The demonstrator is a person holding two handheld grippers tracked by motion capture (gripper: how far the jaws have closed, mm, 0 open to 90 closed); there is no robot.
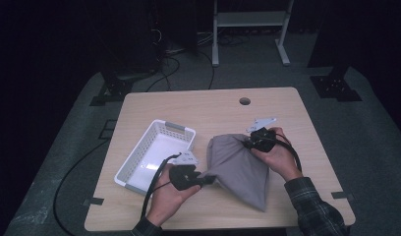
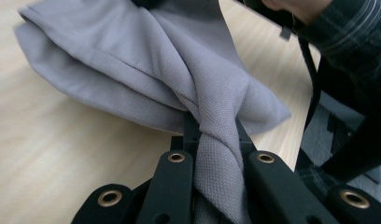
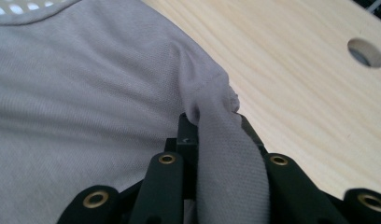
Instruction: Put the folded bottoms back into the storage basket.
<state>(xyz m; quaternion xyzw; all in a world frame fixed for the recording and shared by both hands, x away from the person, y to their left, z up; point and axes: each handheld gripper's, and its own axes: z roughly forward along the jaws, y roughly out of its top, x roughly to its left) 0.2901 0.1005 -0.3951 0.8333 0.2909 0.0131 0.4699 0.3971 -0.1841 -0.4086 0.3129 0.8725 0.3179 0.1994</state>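
Grey knit cloth bunched between both jaws, left gripper and right gripper clamped on it; light wooden surface, dark room.

Matt grey woven cloth, pale smooth wood table, white perforated plastic basket

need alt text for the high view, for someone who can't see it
Two hands hold a gripper each, both clamped on a soft grey cloth garment over a light wooden table: the left gripper grips its near left corner, the right gripper its far edge. A white perforated plastic basket sits empty to the left.
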